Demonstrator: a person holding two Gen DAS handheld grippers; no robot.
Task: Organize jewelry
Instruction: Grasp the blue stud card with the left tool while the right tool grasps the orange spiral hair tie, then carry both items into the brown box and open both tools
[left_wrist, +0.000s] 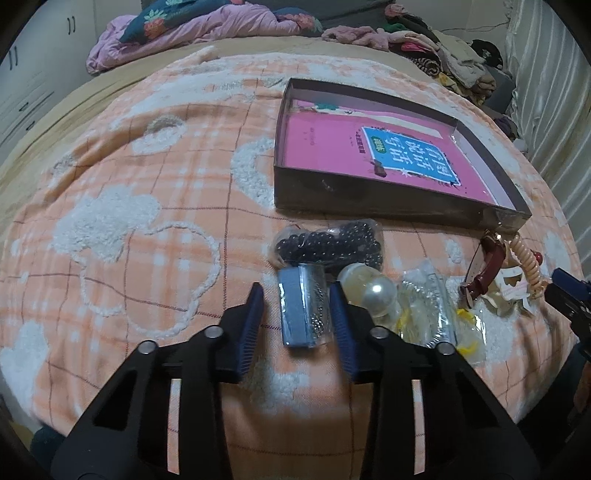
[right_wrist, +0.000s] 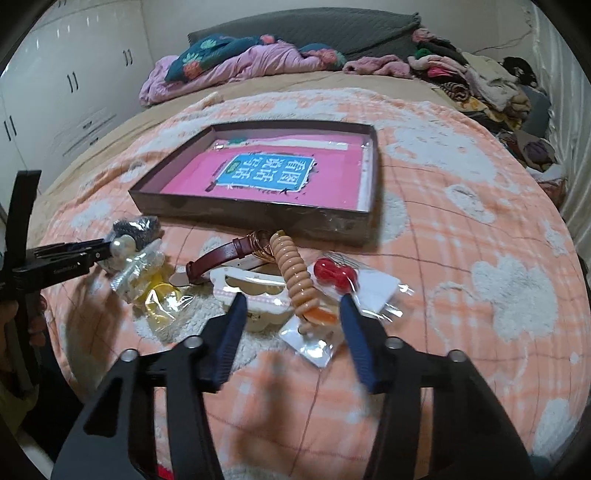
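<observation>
Peach checked blanket with fluffy white clouds (left_wrist: 129, 192) covers the bed. On it, a shallow dark cardboard tray (right_wrist: 258, 216) holding a pink book. Just before the tray lies the jewelry: a maroon leather-strap watch (right_wrist: 218, 258), a beige coiled hair tie (right_wrist: 295, 273). Left gripper (left_wrist: 297, 299) straddles a small blue-card packet (left_wrist: 301, 308), pads not pressing. Right gripper (right_wrist: 293, 301) spread around the coil's end.

Left black two-finger gripper with blue ribbed pads (left_wrist: 297, 295) tilts steeply down, jaws a narrow gap apart with nothing pressed between them, while the matching right gripper (right_wrist: 293, 306) also angles down, jaws somewhat wider and gripping nothing.
</observation>
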